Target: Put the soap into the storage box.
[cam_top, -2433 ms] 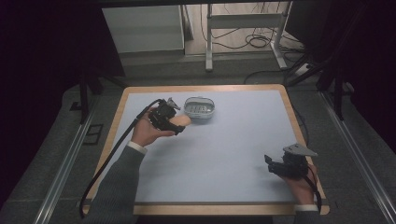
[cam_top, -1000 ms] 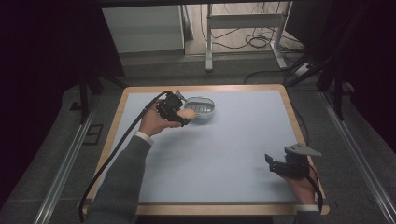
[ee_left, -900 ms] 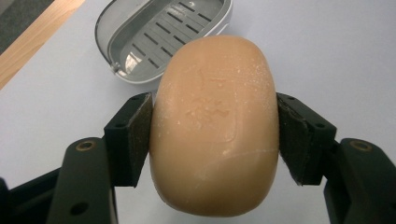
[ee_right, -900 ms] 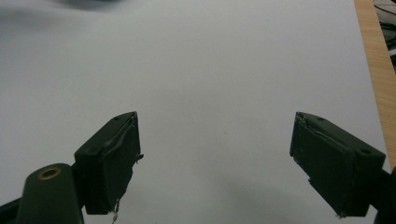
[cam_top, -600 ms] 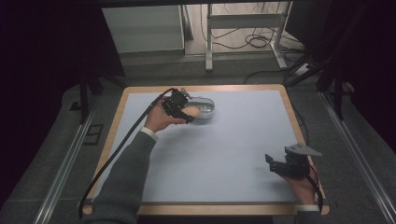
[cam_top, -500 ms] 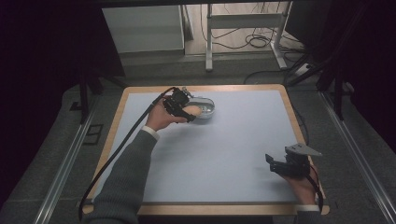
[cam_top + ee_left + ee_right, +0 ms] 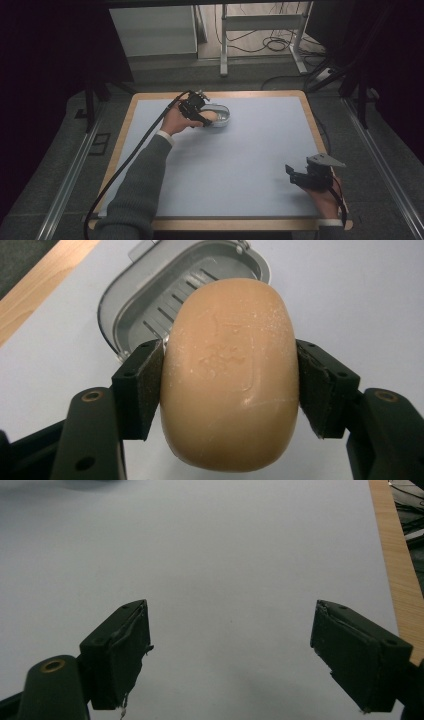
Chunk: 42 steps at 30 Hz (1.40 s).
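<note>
Tan soap bar clamped in left claw above grey dish (right claw wide, empty).

Grey sleeve, white cuff; black tongs, brass-ringed screw holes; black cable; grey three-cornered plate.

Left arm, grey sleeve, reaches forward and slightly right across the table's left half. Left hand grips the left gripper at the far side; jaws point right, cable trails back along the forearm. In the left gripper view its pads are clamped on both sides of a tan soap bar. Right hand sits at the near right corner holding the right gripper, grey plate on top, pointing left. Right gripper view: jaws spread wide, nothing between them.
</note>
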Available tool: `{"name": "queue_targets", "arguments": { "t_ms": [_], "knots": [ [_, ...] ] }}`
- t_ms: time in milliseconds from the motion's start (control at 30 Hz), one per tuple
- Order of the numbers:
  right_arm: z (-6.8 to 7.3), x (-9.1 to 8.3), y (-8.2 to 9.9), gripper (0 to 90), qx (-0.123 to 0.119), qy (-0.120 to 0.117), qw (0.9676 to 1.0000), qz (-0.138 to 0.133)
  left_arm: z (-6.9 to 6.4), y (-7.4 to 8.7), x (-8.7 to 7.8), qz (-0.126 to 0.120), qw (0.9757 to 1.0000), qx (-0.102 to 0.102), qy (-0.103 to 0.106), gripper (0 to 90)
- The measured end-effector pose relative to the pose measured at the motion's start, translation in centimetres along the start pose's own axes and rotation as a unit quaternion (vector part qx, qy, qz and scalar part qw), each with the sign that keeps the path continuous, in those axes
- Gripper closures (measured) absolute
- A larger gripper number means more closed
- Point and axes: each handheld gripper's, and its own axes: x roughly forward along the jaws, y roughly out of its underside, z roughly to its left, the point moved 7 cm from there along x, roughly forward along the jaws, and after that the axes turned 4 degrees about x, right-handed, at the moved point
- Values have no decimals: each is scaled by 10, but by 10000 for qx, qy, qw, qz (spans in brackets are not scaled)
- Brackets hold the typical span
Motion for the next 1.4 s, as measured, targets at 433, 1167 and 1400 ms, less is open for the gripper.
{"name": "queue_targets", "arguments": {
  "t_ms": [433, 1167, 1400],
  "knots": [
    [0, 1, 0, 161, -16, 7, 10000, 4, 7, -13, 12, 47, 10000, 60, 28, 337],
    [-3, 1, 1, 161, 19, 64, 10000, 24, 20, -31, 41, 126, 9997, 89, 169, 337],
    [-2, 1, 2, 161, -12, 47, 10000, 36, 21, -27, 48, 148, 9998, 3, 134, 296]
  ]
}}
